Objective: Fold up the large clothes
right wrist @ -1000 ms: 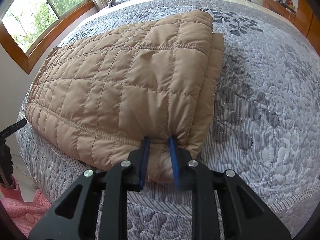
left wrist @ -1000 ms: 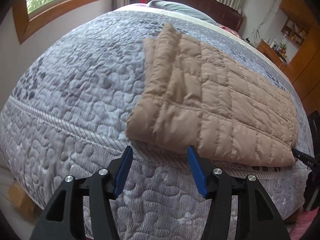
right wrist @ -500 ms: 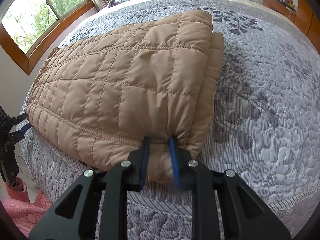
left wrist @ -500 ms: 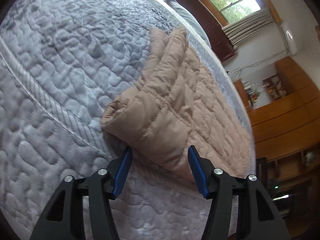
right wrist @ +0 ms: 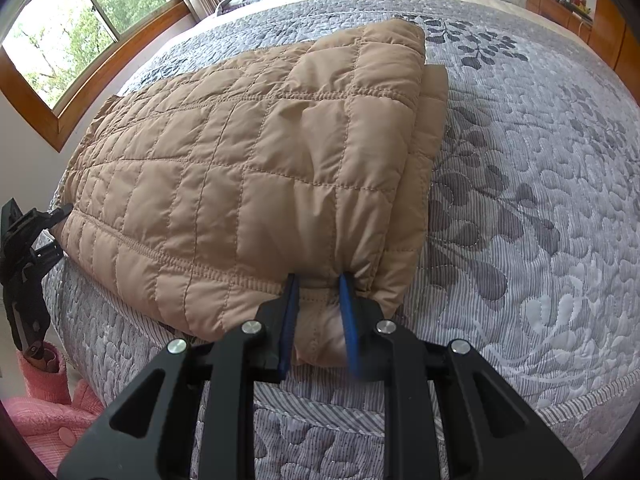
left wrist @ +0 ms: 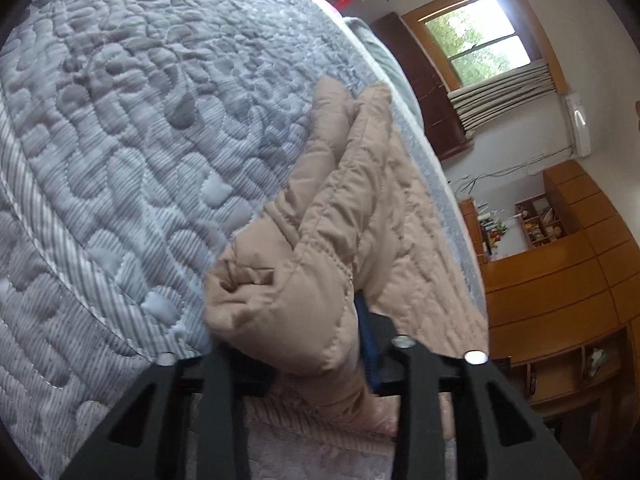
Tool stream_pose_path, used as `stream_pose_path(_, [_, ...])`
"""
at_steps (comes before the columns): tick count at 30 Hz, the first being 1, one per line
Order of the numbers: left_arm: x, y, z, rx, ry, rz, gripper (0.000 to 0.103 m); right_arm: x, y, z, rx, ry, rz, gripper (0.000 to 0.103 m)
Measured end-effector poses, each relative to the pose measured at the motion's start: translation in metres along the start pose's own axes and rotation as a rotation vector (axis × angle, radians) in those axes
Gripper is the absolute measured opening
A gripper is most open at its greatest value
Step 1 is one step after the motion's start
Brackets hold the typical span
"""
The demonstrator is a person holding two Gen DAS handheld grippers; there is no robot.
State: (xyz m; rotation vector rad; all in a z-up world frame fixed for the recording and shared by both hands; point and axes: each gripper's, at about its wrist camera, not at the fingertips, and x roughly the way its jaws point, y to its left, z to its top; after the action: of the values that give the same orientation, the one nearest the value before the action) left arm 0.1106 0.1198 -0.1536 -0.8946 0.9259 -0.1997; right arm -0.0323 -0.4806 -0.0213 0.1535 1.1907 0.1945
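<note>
The tan quilted jacket point(right wrist: 256, 168) lies folded on our grey patterned bedspread point(right wrist: 540, 208), near the bed's front edge. At its left corner our left gripper point(left wrist: 296, 344) straddles a bunched fold; we cannot tell whether it is clamped. At the right corner our right gripper point(right wrist: 318, 312) pinches the hem between narrowly parted blue fingers point(right wrist: 289, 320).

One jacket point(right wrist: 256, 160); two hand-held grippers point(right wrist: 318, 316)
</note>
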Motion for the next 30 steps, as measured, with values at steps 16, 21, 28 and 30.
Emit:
stream_pose_path(16, [0.026, 0.021, 0.013, -0.021, 0.066, -0.029, 0.02, 0.003, -0.006, 0.004, 0.013, 0.006, 0.027, 0.019])
stream_pose_path(21, [0.017, 0.023, 0.007, -0.002, 0.053, -0.04, 0.019, 0.003, -0.008, 0.002, 0.018, -0.006, 0.042, 0.019])
stream_pose_path(28, [-0.017, -0.016, -0.007, 0.167, -0.055, 0.034, 0.015, 0.001, -0.011, 0.003, 0.014, 0.001, 0.042, 0.019])
stream_pose_path(30, [-0.025, -0.034, -0.01, 0.231, -0.089, 0.047, 0.015, 0.001, -0.01, 0.003, 0.018, 0.002, 0.044, 0.019])
